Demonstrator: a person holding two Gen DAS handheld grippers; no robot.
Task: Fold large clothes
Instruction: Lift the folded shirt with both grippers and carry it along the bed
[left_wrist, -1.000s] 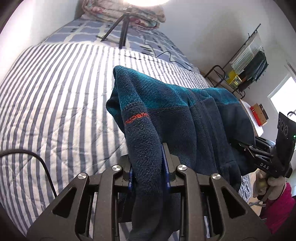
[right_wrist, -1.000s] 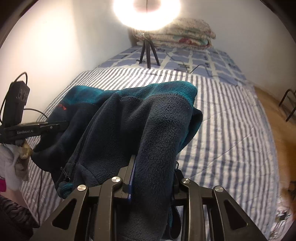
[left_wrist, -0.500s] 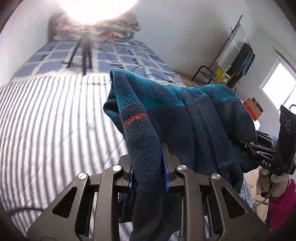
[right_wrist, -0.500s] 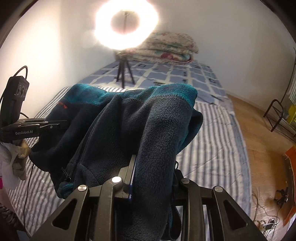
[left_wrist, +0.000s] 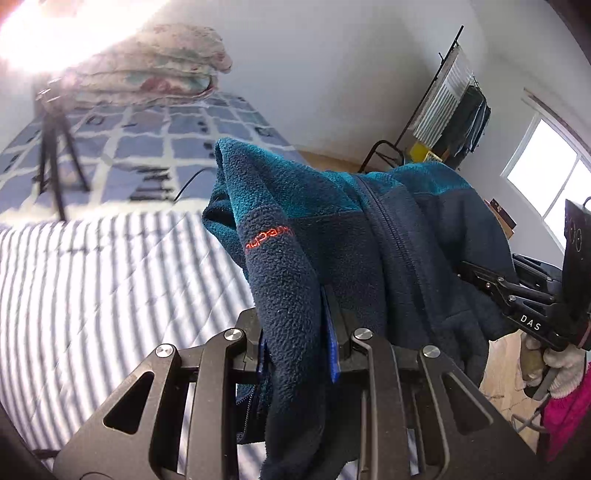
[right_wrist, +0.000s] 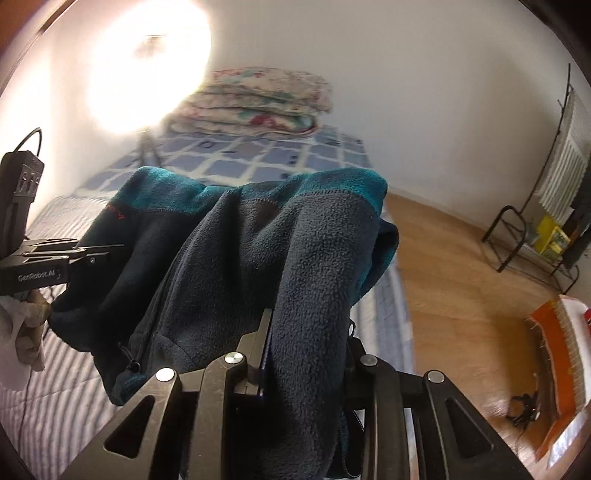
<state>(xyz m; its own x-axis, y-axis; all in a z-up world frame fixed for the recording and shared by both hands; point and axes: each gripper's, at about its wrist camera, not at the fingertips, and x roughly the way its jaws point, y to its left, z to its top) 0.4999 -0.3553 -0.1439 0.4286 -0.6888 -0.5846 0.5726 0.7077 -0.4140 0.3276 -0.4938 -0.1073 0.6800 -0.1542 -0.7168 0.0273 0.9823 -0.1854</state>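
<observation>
A navy and teal fleece jacket (left_wrist: 369, 236) with an orange logo and a front zip hangs in the air between my two grippers, above the striped bed (left_wrist: 92, 280). My left gripper (left_wrist: 295, 332) is shut on one side of the fleece, which drapes over its fingers. My right gripper (right_wrist: 306, 339) is shut on the other side of the jacket (right_wrist: 240, 251). The right gripper also shows in the left wrist view (left_wrist: 491, 284), and the left gripper shows in the right wrist view (right_wrist: 92, 254). The fabric hides both sets of fingertips.
A tripod (left_wrist: 55, 155) with a bright ring light (right_wrist: 147, 74) stands on the bed, near folded quilts (right_wrist: 258, 99) by the far wall. A metal clothes rack (right_wrist: 546, 206) stands on the wooden floor (right_wrist: 461, 295) to the right. An orange box (right_wrist: 554, 369) lies on the floor.
Both grippers have lifted and tilted upward with the jacket, so the bed has dropped lower in view and the wall, quilts and floor show more. Both grips are unchanged.
</observation>
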